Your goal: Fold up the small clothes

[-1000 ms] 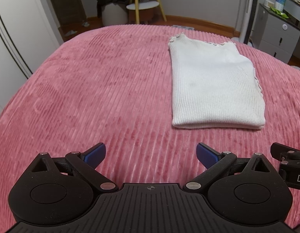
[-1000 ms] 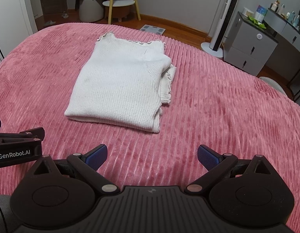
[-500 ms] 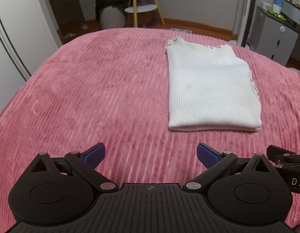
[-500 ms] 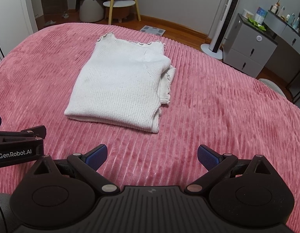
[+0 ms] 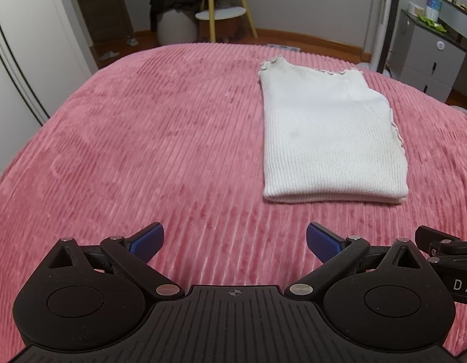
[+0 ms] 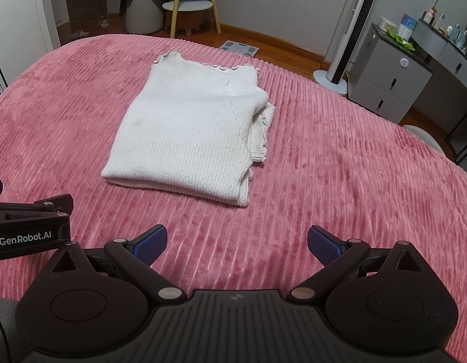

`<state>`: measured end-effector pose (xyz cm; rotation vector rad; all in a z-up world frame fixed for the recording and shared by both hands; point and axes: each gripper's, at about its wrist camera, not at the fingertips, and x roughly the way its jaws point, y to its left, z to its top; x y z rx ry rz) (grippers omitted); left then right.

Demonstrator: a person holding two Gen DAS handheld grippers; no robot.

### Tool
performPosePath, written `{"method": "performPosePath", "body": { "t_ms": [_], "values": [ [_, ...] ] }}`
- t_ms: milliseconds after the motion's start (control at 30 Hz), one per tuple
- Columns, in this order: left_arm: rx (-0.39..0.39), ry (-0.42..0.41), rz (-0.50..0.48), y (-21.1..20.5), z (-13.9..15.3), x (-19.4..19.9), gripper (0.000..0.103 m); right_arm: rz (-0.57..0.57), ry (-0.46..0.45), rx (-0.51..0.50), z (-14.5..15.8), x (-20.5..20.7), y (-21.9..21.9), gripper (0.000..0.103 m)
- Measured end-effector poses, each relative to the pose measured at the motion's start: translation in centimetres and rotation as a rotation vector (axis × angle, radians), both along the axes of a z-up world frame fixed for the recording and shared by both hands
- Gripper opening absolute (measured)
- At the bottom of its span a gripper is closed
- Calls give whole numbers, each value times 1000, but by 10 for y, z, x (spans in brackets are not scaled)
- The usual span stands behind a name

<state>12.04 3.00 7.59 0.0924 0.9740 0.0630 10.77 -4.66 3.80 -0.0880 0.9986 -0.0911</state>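
Note:
A white ribbed knit top [image 5: 327, 133] lies folded into a flat rectangle on the pink corduroy bedspread [image 5: 142, 139], its ruffled neckline at the far end. It also shows in the right wrist view [image 6: 191, 139], with ruffled edges sticking out on its right side. My left gripper [image 5: 235, 240] is open and empty, held above the bedspread near and left of the top's near edge. My right gripper [image 6: 237, 242] is open and empty, near and right of that edge. Neither touches the top.
The bed's far edge drops to a wooden floor with a small round table [image 6: 187, 7], a pouf [image 6: 142, 15], a tower fan [image 6: 351, 30] and grey drawers [image 6: 390, 87]. A white wardrobe [image 5: 27, 60] stands at the left.
Both grippers have drawn back slightly from the folded top and stay open. The top has not moved.

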Motion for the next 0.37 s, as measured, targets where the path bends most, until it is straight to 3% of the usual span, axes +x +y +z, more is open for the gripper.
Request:
{"method": "performPosePath", "body": {
  "t_ms": [367],
  "values": [
    [3, -3, -7, -2, 2, -1, 103, -2, -10, -5, 2, -2, -1, 99]
  ]
}}
